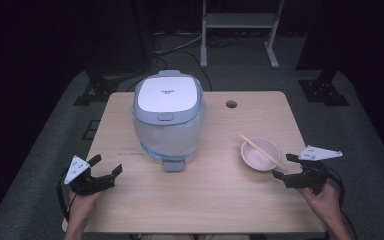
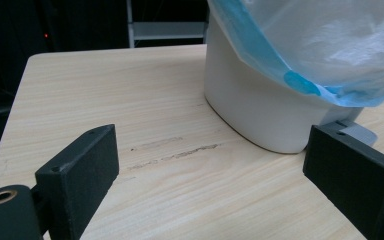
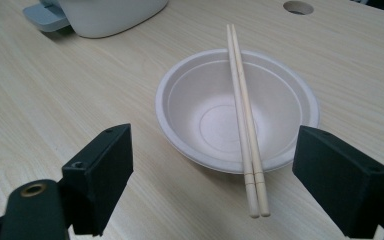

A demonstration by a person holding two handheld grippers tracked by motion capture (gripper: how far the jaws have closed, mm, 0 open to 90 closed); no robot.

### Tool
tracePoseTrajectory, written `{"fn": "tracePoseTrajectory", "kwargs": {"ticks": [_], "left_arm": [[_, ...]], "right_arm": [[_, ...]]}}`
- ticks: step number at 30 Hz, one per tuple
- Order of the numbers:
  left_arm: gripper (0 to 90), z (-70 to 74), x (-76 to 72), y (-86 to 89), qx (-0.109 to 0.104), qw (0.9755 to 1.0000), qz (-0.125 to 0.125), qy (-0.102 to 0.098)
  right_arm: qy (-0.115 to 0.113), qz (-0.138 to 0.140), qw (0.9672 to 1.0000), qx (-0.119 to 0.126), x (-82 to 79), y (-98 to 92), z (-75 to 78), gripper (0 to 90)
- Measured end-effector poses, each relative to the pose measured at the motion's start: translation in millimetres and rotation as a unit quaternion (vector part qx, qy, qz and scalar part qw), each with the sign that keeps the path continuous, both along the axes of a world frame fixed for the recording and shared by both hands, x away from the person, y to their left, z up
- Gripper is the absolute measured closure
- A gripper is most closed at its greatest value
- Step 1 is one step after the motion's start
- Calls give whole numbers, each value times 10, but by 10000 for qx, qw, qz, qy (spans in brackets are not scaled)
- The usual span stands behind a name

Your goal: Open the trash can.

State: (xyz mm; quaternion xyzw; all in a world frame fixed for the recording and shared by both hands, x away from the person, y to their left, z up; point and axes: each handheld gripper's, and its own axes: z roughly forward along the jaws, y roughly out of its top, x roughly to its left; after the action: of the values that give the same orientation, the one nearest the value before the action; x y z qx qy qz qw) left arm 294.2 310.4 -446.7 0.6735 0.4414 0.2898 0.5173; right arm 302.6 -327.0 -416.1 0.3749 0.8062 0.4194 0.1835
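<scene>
Overhead, high view: rice cooker (image 1: 168, 120) mid-table, bowl (image 1: 260, 154) right.
Right gripper (image 3: 212, 172): jaws apart, empty; its view shows chopsticks (image 3: 245, 117) across bowl rim.
Left gripper (image 2: 210, 175): jaws apart, empty; its view shows plastic bag (image 2: 320, 45) over cooker.

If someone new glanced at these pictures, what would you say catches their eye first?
Most likely the white rice cooker, wrapped in a clear plastic bag with blue trim, standing mid-table with its lid shut. Next, the empty white bowl to its right, with a pair of chopsticks laid across the rim. The left tool and right tool wait open at the near corners.
</scene>
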Motion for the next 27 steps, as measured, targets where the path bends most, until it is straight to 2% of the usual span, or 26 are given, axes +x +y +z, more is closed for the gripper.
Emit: {"fn": "tracePoseTrajectory", "kwargs": {"ticks": [3,6,8,9,11,13,14,15,16,17,18,19,20,21,22,23,24,25,26,27], "left_arm": [[69,15,45,-21,58,10000,1,2],[69,60,162,-64,179,9998,8,15],[69,80,209,-78,186,9998,24,-4],[69,102,267,-95,151,9998,38,-85],[69,121,314,-104,135,9999,46,-48],[69,148,434,-122,123,9998,71,-157],[72,148,434,-122,123,9998,71,-157],[72,159,488,-125,104,9999,93,-89],[72,173,588,-125,66,9998,124,-127],[72,173,588,-125,66,9998,124,-127],[72,187,678,-125,-9,9998,194,-89],[72,187,678,-125,-9,9998,194,-89],[72,207,779,-129,-2,9997,213,-98],[72,207,779,-129,-2,9997,213,-98],[72,239,877,-158,-62,9997,218,-53],[72,239,877,-158,-62,9997,218,-53],[72,262,966,-196,-28,9998,178,-90],[72,262,966,-196,-28,9998,178,-90],[72,273,1060,-234,-14,9998,150,-109],[72,273,1060,-234,-14,9998,150,-109]], "right_arm": [[-21,9,10000,-17,0,2,2,150],[-9,10,10000,-8,10,1,-1,150],[-7,10,10000,-4,13,2,-2,150],[1,15,10000,-2,19,7,-3,150],[8,21,10000,-13,21,10,-1,150],[-27,47,10000,-6,24,20,5,150],[-22,51,10000,-1,24,21,8,150],[-22,51,10000,-1,24,21,8,150],[-38,63,10000,3,25,24,15,150],[-38,63,10000,3,25,24,15,150],[-61,74,10000,-3,25,29,23,150],[-61,74,10000,-3,25,29,23,150],[-75,77,9999,-2,22,31,33,150],[-85,84,9999,-2,23,30,35,150],[-93,85,9999,-3,24,28,37,150],[-93,85,9999,-3,24,28,37,150],[-83,78,9999,1,27,27,35,150],[-83,78,9999,1,27,27,35,150],[-82,87,9999,-6,29,30,32,150],[-82,87,9999,-6,29,30,32,150]]}}
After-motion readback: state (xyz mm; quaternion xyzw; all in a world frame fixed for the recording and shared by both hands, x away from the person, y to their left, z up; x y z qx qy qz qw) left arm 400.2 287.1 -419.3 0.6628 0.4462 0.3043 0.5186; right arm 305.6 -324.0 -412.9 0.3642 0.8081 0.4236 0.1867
